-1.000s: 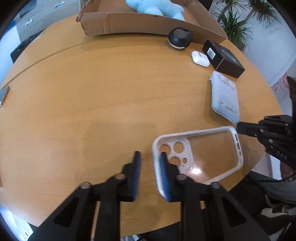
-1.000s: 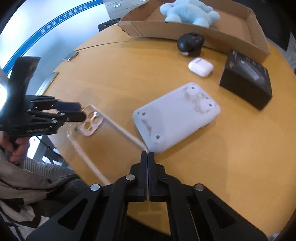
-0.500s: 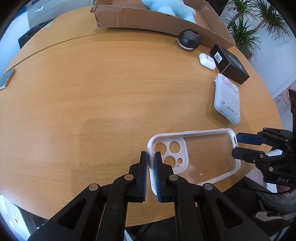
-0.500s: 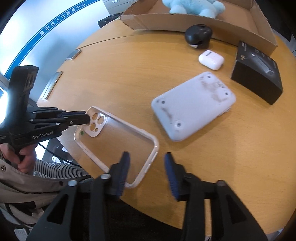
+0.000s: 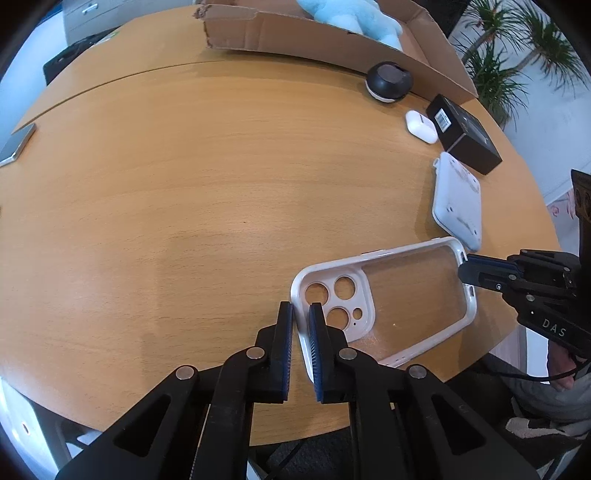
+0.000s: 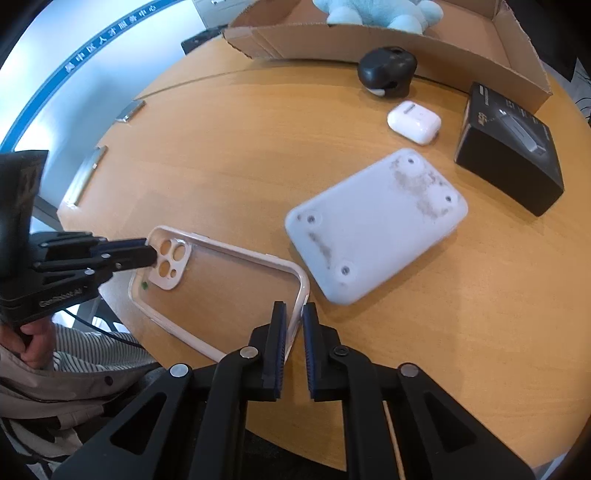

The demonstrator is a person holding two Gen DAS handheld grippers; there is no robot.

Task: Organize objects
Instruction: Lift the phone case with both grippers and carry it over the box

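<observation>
A clear phone case with a white rim (image 5: 384, 295) lies at the near edge of the round wooden table (image 5: 184, 184). My left gripper (image 5: 301, 314) is shut on the rim at its camera end. My right gripper (image 6: 293, 314) is shut on the rim at the opposite end (image 6: 301, 291). Each gripper shows in the other's view, the right gripper (image 5: 467, 267) and the left gripper (image 6: 151, 251). The case rests flat or just above the table; I cannot tell which.
A white flat device (image 6: 376, 225) lies beside the case. Behind it are a white earbud case (image 6: 413, 122), a black box (image 6: 509, 151), a black round gadget (image 6: 388, 72) and a cardboard tray (image 6: 369, 48) holding a blue plush toy (image 6: 373, 13). A phone (image 5: 16, 147) lies far left.
My left gripper closed onto the case's camera end. My right gripper opened, moved to the case's other end and closed on its rim.
</observation>
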